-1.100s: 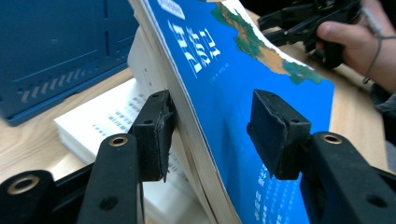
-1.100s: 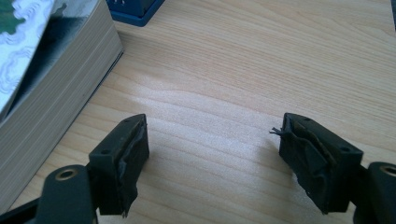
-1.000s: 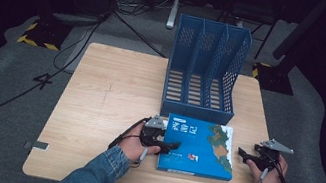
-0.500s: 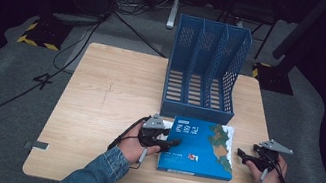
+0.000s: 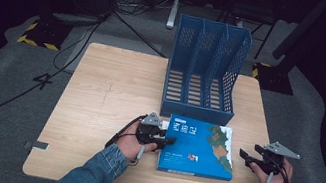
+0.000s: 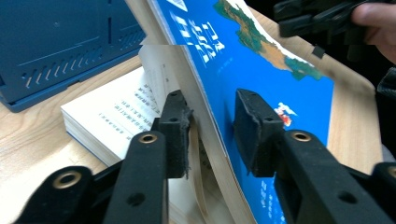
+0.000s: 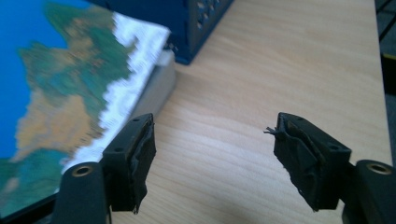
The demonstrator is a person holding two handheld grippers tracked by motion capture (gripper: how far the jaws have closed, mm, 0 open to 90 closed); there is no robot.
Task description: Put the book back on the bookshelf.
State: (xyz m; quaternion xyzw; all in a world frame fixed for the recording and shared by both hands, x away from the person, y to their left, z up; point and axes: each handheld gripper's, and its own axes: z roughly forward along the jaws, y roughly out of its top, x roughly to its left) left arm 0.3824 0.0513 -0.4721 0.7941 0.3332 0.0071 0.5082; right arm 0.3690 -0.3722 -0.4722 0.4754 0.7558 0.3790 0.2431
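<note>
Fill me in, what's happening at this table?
A person works a gripper in each hand. The left gripper has the blue book's front cover and a few pages between its fingers, lifted off the rest; the fingers have just been closing, though a gap shows beside the cover. The right gripper hangs open beside the book's right edge, holding nothing. A blue file holder stands right behind the book on the wooden table.

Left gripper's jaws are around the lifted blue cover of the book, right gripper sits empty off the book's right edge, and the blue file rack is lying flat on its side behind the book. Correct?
Not quite. The file rack stands upright behind the book, its open compartments facing up, as the high view shows. The rest holds: the left gripper has the lifted cover between its jaws, which have just been closing, and the right gripper sits empty off the book's right edge.
</note>
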